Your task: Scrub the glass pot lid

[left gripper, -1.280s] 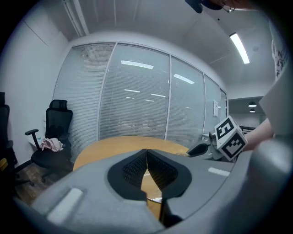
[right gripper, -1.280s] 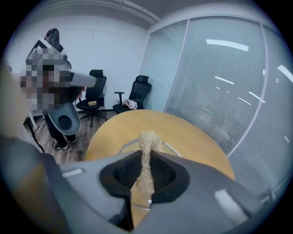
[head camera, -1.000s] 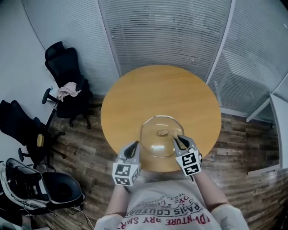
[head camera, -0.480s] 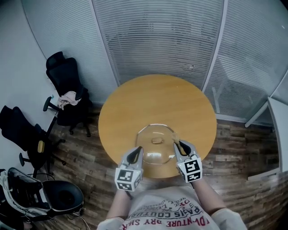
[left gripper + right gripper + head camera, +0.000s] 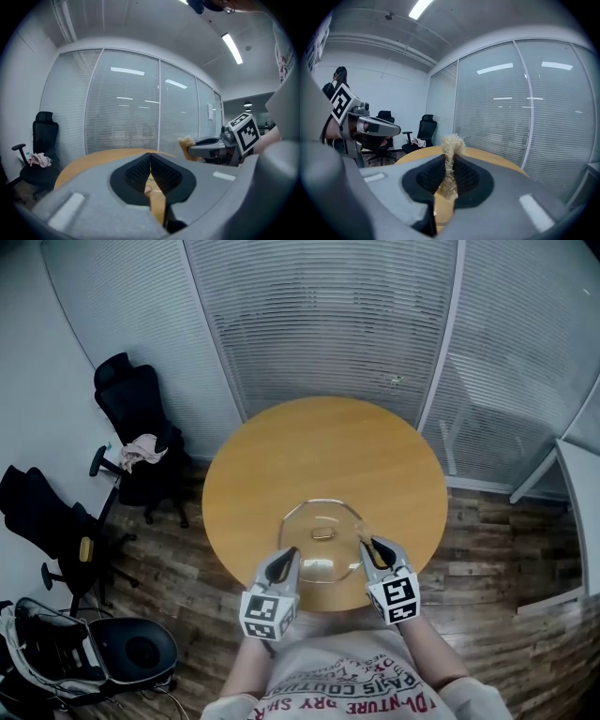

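Though the right gripper [image 5: 369,547] clamps a fibrous scrubber [image 5: 450,152] at the glass pot lid's [image 5: 319,519] 4 o'clock and the left gripper [image 5: 286,558] hovers clenched and empty at 8, the scrubbing seems all ahead.

The round worktop [image 5: 319,446] is showing smooth, satin wood. The pot lid [image 5: 322,542] is gleaming as clear, glossy glass. The left hand-held gripper [image 5: 150,168] and the right hand-held gripper [image 5: 449,174] are showing matt grey plastic with ribbed black pads [image 5: 166,176]. The scrubber [image 5: 452,143] is looking coarse, pale and fibrous.
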`<state>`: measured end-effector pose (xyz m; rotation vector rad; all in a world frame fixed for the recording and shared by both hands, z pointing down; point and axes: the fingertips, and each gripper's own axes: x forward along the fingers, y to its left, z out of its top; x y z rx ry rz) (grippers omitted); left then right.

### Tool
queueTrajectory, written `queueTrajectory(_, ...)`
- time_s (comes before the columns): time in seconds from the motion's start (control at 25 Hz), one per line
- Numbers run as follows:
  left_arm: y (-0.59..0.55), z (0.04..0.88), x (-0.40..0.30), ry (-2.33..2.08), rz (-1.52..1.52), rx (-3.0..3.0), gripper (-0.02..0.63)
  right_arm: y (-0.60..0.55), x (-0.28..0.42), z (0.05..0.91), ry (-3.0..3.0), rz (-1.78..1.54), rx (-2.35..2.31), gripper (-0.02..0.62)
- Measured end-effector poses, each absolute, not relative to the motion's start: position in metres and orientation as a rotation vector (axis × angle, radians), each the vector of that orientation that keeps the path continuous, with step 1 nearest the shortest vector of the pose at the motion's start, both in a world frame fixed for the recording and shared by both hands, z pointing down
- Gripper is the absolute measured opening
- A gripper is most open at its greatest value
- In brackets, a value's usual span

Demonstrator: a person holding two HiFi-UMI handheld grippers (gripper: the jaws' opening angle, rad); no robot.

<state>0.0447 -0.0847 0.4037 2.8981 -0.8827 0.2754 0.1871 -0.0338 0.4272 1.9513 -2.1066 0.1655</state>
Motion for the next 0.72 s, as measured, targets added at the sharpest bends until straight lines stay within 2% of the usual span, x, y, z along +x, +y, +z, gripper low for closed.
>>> queueTrajectory(0.72, -0.066, 0.4, 0.035, -0.902, 0.253, 2.923, 0.009, -0.015, 0.176, 0.43, -2.118, 0.142, 1.934, 0.049)
